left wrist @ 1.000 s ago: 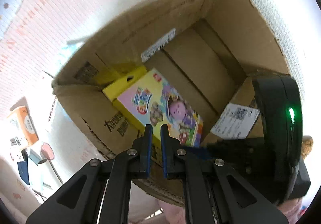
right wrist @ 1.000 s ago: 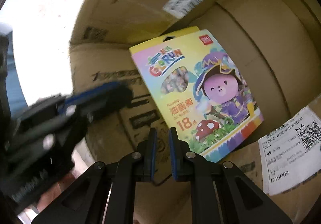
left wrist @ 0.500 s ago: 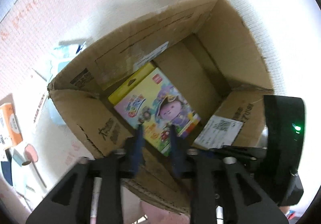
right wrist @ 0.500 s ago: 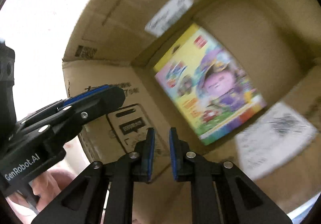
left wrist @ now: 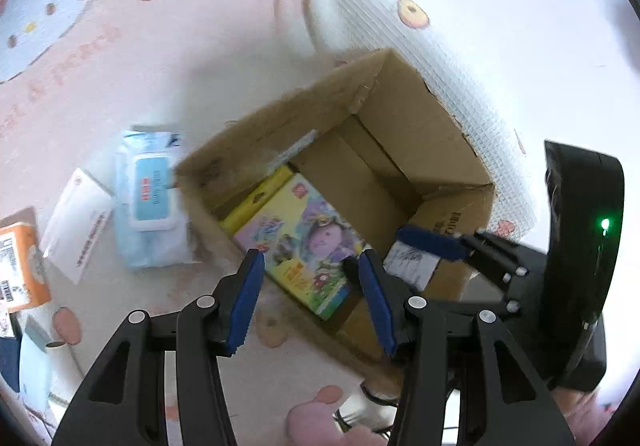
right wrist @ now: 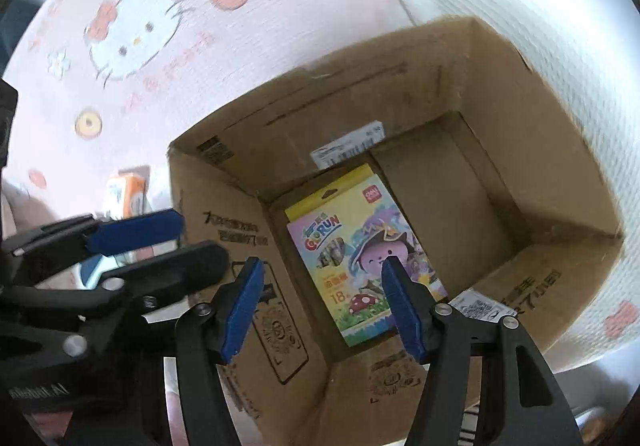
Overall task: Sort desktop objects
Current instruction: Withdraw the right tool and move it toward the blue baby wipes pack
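Glossy crayon box (right wrist: 362,254) in corrugated carton (right wrist: 460,94)

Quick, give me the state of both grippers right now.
Left gripper: jaws opening, nothing between them, above the cardboard box.
Right gripper: jaws opening, nothing held; the crayon box lies below in the cardboard box.

Left gripper (left wrist: 310,286) and right gripper (right wrist: 322,292) — identical black two-finger tools with triangular cut-outs in the linkage arms. Blue ribbed pads (right wrist: 240,306) lining each finger; silver screws (left wrist: 206,301) at the pivots. Rounded glossy black housing (left wrist: 580,246) with a green indicator light. White lettering (right wrist: 38,392) — inverted, blurred — on the left gripper's body.
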`<action>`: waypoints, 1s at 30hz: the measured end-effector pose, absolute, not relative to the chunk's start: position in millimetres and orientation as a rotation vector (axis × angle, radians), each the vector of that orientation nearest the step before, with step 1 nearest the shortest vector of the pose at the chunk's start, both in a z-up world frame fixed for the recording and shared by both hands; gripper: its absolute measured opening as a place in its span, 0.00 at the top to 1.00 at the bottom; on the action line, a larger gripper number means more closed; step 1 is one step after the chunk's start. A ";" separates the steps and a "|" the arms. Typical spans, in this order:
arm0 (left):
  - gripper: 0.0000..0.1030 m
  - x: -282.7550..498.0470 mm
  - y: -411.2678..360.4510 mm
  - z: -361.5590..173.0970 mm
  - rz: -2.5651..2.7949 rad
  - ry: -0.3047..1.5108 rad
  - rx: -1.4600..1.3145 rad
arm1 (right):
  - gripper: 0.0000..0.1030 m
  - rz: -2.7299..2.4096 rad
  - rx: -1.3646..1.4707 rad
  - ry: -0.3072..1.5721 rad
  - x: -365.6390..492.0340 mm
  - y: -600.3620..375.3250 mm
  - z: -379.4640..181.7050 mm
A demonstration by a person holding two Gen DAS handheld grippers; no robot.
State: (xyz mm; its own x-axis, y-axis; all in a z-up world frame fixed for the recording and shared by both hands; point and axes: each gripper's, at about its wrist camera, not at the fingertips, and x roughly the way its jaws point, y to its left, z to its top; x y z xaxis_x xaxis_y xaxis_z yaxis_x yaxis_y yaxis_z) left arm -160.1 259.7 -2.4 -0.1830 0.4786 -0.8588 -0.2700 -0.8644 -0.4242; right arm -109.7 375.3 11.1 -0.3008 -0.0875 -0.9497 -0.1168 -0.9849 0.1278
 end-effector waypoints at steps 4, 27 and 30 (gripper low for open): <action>0.47 -155.2 219.5 0.2 2.146 -0.243 -1.560 | 0.42 2.587 -1.804 0.055 -115.6 340.4 35.7; 0.47 -125.7 36.5 -2.8 2.539 -0.315 -1.142 | 0.43 2.836 -1.878 -0.104 -190.1 183.7 24.4; 0.47 -132.0 21.1 -16.6 2.532 -0.467 -1.159 | 0.43 2.795 -1.887 0.173 -189.3 192.8 15.7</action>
State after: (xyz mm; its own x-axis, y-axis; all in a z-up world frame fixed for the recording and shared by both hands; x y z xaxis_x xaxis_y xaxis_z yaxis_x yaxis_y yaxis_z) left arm -132.0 21.1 -16.6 -0.6214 0.4132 -0.6657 -0.1482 -0.8963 -0.4179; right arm -189.3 192.8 15.7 -0.3567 -0.2495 -0.9003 0.1366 -0.9672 0.2140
